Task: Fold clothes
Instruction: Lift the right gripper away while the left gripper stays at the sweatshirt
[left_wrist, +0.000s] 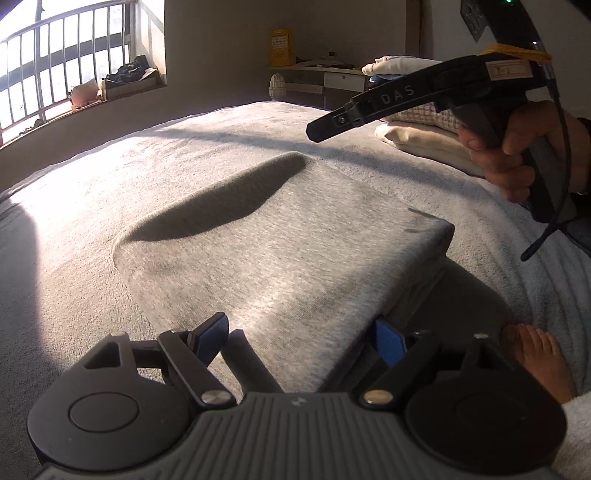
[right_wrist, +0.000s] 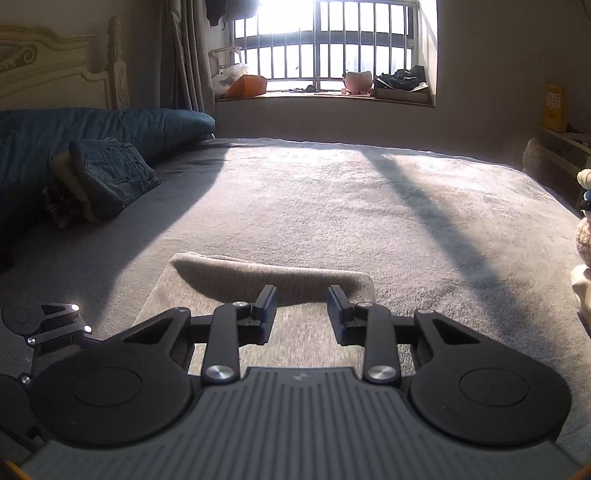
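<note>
The left hand-held gripper (left_wrist: 299, 341) is held low with its fingers spread wide, one on either side of the near edge of a folded grey garment (left_wrist: 280, 251) that lies flat on the bed (left_wrist: 92, 229). To the right, the right hand-held gripper (right_wrist: 301, 314) is held above the garment, fingers apart and nothing between them.

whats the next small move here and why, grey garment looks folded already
Probably lower the left tool and close it on the near edge of the grey garment, to lift it toward the stack beyond. The garment lies as a compact folded rectangle, both tools are open and empty, and the right tool hovers above it.
</note>
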